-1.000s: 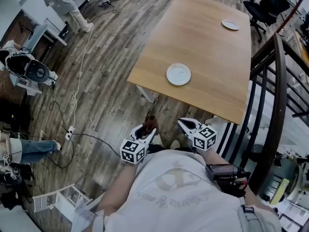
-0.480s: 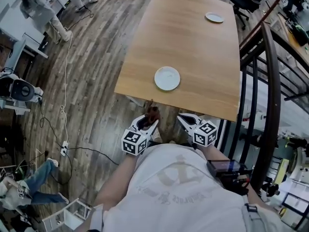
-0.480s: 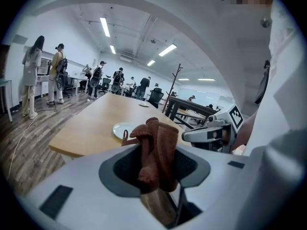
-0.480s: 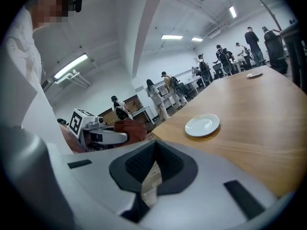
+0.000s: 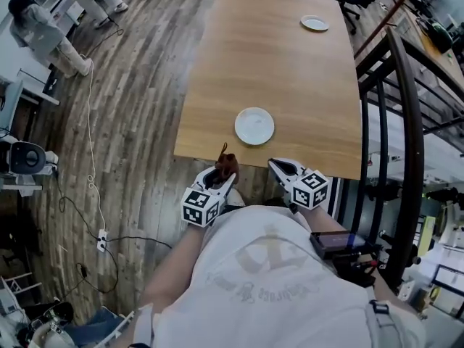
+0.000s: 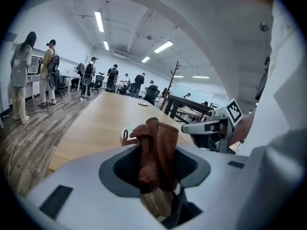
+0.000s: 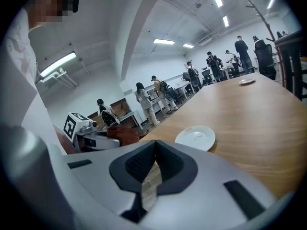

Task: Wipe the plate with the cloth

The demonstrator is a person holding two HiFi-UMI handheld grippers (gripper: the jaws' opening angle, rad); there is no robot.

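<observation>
A white plate (image 5: 254, 125) lies near the front edge of the long wooden table (image 5: 290, 64); it also shows in the right gripper view as the plate (image 7: 195, 137). My left gripper (image 5: 221, 174) is shut on a brown cloth (image 5: 226, 162), held just short of the table edge. The cloth (image 6: 156, 150) stands bunched between the jaws, hiding most of the plate (image 6: 125, 133) behind it. My right gripper (image 5: 277, 168) is shut with nothing in it, to the right of the left one, also off the table; its jaws (image 7: 152, 163) touch at the tips.
A second small plate (image 5: 315, 23) sits at the table's far end. A dark metal railing (image 5: 406, 122) runs along the right. Cables (image 5: 90, 158) trail over the wood floor at left, where people (image 5: 40, 27) stand by desks.
The view has closed in on the table: the near plate now lies closer to both grippers. The grippers keep their pose, cloth still held.
</observation>
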